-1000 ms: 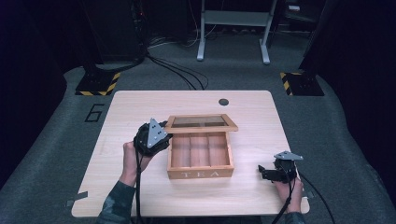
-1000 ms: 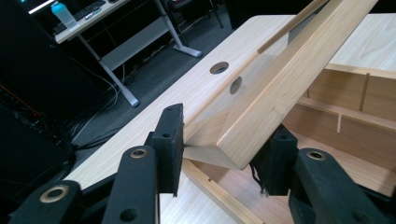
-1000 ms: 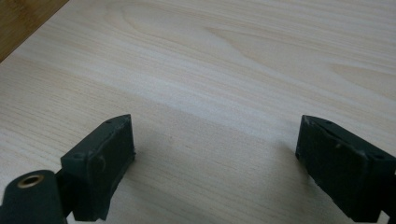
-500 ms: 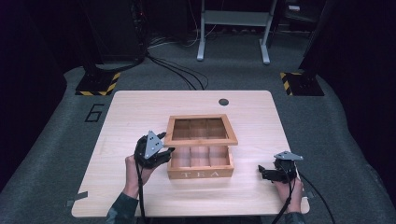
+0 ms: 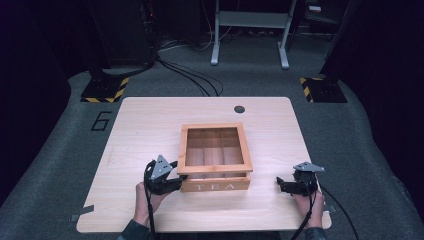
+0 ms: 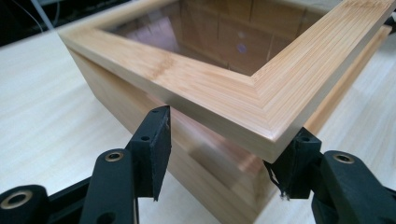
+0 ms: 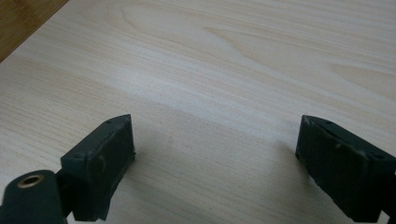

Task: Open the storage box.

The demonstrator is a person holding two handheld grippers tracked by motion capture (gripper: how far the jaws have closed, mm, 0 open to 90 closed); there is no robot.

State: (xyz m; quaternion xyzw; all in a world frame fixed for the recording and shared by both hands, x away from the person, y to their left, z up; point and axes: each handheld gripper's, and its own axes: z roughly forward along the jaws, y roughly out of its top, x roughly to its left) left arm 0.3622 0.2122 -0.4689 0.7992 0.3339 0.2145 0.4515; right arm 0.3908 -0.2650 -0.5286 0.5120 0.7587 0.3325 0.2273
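The left gripper (image 6: 219, 158) has its 2 fingers (image 6: 152, 149) spread apart, the tea box (image 5: 216, 186) lid (image 6: 261, 100) corner between them. The right gripper (image 7: 215, 163) fingers (image 7: 105, 161) are also apart, bare table (image 7: 224, 65) between.

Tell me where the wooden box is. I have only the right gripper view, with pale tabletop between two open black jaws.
Observer: The light wooden box lettered TEA stands mid-table, to the left of your right gripper, with bare pale wooden table between them.
Operator: Is its lid shut?
Observer: Not quite. In the left gripper view the glass-paned wooden lid sits slightly above the box wall at the near corner, with a gap under it.
Operator: Where is the left gripper?
Observer: The left gripper is at the box's front left corner, jaws open to either side of that lid corner. I cannot tell whether they touch it.
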